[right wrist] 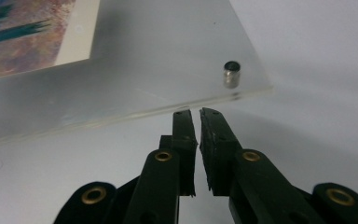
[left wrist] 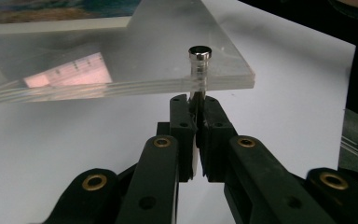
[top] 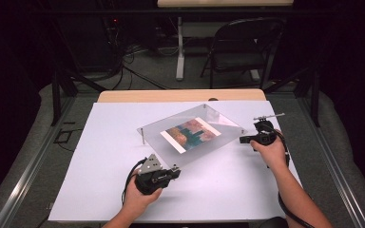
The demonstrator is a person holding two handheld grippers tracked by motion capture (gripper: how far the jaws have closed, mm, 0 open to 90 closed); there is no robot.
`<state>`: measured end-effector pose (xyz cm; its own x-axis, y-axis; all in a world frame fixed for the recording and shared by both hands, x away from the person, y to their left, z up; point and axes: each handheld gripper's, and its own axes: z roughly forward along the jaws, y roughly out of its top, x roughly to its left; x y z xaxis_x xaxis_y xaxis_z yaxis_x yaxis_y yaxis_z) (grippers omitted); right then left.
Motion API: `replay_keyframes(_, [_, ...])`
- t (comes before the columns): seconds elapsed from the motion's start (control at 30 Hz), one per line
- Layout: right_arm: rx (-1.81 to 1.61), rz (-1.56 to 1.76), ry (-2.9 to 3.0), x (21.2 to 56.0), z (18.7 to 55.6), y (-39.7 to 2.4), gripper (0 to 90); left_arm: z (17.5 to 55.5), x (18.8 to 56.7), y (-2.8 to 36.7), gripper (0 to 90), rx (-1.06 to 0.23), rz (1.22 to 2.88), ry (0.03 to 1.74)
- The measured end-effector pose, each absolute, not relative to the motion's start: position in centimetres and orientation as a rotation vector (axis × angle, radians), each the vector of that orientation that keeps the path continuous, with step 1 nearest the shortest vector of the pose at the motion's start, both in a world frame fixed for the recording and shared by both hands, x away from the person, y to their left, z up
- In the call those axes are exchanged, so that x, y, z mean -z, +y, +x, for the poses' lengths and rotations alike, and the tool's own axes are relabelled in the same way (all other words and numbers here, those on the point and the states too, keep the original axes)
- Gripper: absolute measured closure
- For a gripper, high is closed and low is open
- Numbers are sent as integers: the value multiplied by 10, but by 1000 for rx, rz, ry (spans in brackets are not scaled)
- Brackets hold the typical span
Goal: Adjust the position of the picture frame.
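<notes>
Left gripper (top: 175, 172) sits near the desk's (top: 100, 190) front edge, left of centre, jaws clamped on the leg of the near post (left wrist: 199, 70) just under the frame (top: 218, 121). The left gripper view shows it clearly: the post runs vertical through the frame's near corner, cap on top, leg pinched between the jaws below the slab. The frame is a clear acrylic sandwich with a print (top: 190, 134) inside, raised off the desk on corner posts and turned like a diamond around mid-desk, far corner toward the back edge. Right gripper (top: 243, 139) is at the frame's right corner, toward the desk's right edge; jaws nearly closed, thin gap, holding nothing. In the right gripper view its tips sit just below and short of the slab edge, with the right post (right wrist: 231, 73) up and to the right of them, cap above the slab, leg not visible. My read: the axis to respect is the vertical post. Left already holds its own; right needs to open and shift toward its post before it can grip. Beyond the desk: a folding chair (top: 242, 47) and cables on the floor.
</notes>
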<state>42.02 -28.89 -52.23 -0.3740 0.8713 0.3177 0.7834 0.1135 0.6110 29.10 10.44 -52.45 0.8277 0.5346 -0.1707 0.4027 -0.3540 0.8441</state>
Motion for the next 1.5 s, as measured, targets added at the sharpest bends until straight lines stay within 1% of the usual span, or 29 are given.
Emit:
replay_keyframes(0.03, [-1108,1684,2251,522,420,-289,838,291,524,104,851,-163,1991,694])
replay_keyframes(0.13, [-1108,1666,2213,524,398,-294,817,290,531,86,851,-137,2008,677])
replay_keyframes(0.17, [-1108,1666,2213,524,398,-294,817,290,531,86,851,-137,2008,677])
replay_keyframes(0.2, [-1140,1663,2192,525,385,-295,816,289,536,78,851,-144,2032,668])
replay_keyframes(0.3, [-1167,1651,2191,526,375,-295,811,289,543,70,849,-147,2055,664])
replay_keyframes(0.33, [-1187,1621,2202,524,363,-292,801,287,549,63,848,-154,2082,662])
replay_keyframes(0.37, [-1196,1606,2207,523,359,-291,795,285,552,59,847,-165,2105,659])
replay_keyframes(0.5, [-1250,1554,2204,519,341,-282,782,284,559,53,842,-165,2119,661])
replay_keyframes(0.63, [-1286,1523,2216,518,328,-275,767,287,559,56,823,-115,2113,689])
replay_keyframes(0.67, [-1300,1506,2220,518,323,-271,757,285,558,59,786,-125,2104,687])
replay_keyframes(0.73, [-1306,1497,2221,518,321,-269,749,283,556,62,778,-131,2100,674])
replay_keyframes(0.77, [-1308,1481,2229,517,318,-266,738,282,554,66,752,-117,2102,666])
replay_keyframes(0.8, [-1311,1448,2230,517,313,-262,724,281,552,71,692,-113,2104,662])
replay_keyframes(0.83, [-1311,1448,2230,517,313,-262,724,279,551,74,692,-115,2099,664])
replay_keyframes(0.87, [-1318,1420,2235,517,310,-258,709,278,549,81,638,-113,2095,670])
replay_keyframes(0.97, [-1314,1394,2234,519,309,-256,698,278,544,98,595,-99,2051,711])
replay_keyframes(1.07, [-1324,1368,2241,521,307,-250,675,280,538,113,555,-140,2022,742])
replay_keyframes(1.2, [-1340,1333,2241,523,306,-244,655,290,533,133,531,-194,1979,801])
replay_keyframes(1.23, [-1347,1324,2245,524,304,-240,639,296,532,143,527,-235,1959,833])
replay_keyframes(1.27, [-1347,1324,2245,524,304,-240,639,296,532,143,527,-235,1959,833])
replay_keyframes(1.37, [-1345,1297,2260,525,301,-233,621,306,533,156,527,-289,1943,876])
replay_keyframes(1.5, [-1350,1274,2260,525,297,-228,613,317,534,175,527,-330,1914,937])
